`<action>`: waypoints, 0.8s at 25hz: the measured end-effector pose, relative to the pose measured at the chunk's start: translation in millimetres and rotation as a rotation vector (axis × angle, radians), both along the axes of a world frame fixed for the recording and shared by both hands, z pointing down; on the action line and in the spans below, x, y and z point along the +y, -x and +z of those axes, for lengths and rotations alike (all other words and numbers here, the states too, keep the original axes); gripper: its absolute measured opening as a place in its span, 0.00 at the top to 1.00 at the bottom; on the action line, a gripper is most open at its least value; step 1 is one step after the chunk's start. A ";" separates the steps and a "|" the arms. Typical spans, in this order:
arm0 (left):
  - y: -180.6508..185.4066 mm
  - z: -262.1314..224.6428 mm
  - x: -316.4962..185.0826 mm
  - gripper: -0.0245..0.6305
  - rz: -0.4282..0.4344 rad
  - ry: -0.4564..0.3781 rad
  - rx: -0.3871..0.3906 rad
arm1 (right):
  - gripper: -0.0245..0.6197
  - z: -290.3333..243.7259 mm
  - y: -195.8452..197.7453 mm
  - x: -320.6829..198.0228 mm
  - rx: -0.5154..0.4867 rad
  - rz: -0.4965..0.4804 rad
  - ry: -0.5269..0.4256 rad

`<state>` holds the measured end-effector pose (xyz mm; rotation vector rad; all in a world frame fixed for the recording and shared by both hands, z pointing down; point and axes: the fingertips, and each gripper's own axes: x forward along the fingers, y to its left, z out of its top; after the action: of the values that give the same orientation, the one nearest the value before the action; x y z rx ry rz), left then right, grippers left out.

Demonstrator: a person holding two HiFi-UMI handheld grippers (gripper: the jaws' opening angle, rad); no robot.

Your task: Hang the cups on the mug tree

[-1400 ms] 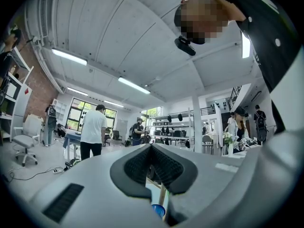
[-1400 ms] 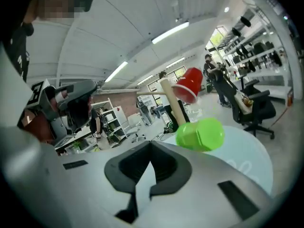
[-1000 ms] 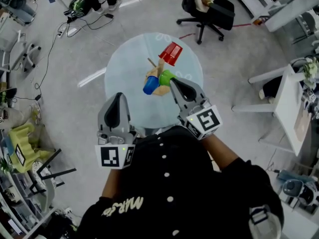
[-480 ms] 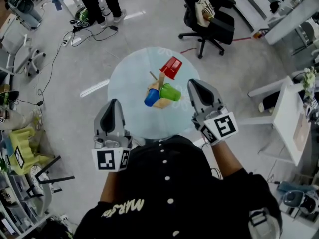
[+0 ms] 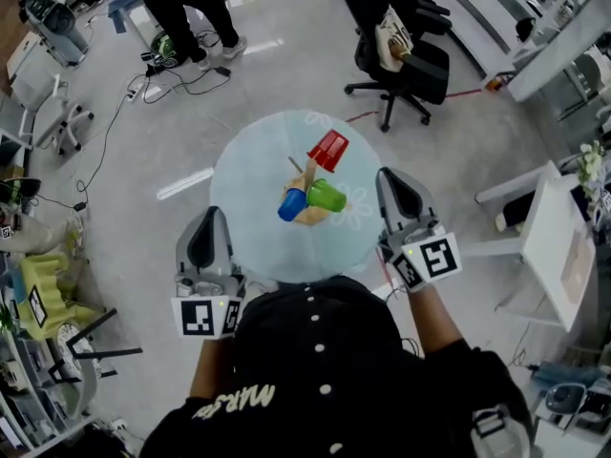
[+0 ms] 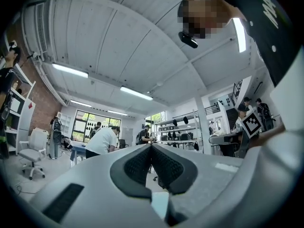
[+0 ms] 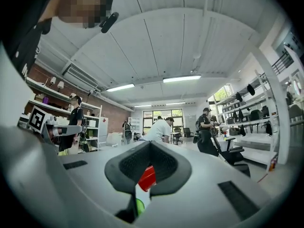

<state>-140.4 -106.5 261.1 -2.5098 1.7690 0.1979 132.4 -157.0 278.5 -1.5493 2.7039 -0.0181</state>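
On the round glass table (image 5: pixel 239 175) stands a wooden mug tree (image 5: pixel 307 175) with three cups hanging on it: a red cup (image 5: pixel 328 150) at the top, a green cup (image 5: pixel 326 196) on the right, a blue cup (image 5: pixel 292 204) on the left. My left gripper (image 5: pixel 213 214) is shut and empty at the table's near left edge. To the right of the tree, well apart from the green cup, my right gripper (image 5: pixel 390 174) is shut and empty. In the right gripper view the red cup (image 7: pixel 147 178) and a bit of green cup (image 7: pixel 139 206) show behind the closed jaws (image 7: pixel 149 144). The left gripper view shows its jaws (image 6: pixel 151 146) pointing level into the room.
A black office chair (image 5: pixel 401 46) stands beyond the table. A person (image 5: pixel 186 3) stands at the far left by cables on the floor. White desks (image 5: pixel 558 246) are at the right, shelving and a yellow-green chair (image 5: pixel 38 289) at the left.
Both grippers drew back from the mug tree toward the person. The right one moved right, away from the green cup it had been next to. All three cups stay hanging.
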 end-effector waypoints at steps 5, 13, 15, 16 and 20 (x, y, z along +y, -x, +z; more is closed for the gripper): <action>-6.0 0.1 -4.5 0.96 -0.003 0.006 -0.007 | 0.96 2.0 1.6 -1.8 -0.007 -0.007 -0.005; -6.3 -1.5 -12.9 0.96 -0.009 0.014 0.001 | 0.96 5.3 1.3 -7.0 0.005 0.009 0.012; -5.9 -0.9 -13.3 0.96 -0.010 0.012 -0.002 | 0.96 6.5 1.8 -7.4 0.017 0.011 0.010; -5.2 -0.5 -13.5 0.96 -0.012 0.010 -0.003 | 0.96 7.0 1.7 -8.0 0.019 0.016 0.012; -3.1 -0.5 -13.4 0.96 -0.020 0.007 -0.002 | 0.96 6.0 2.3 -8.8 0.016 0.014 0.013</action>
<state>-137.4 -120.0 260.6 -2.4951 1.7969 0.1881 130.1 -165.8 284.5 -1.5785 2.7104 -0.0238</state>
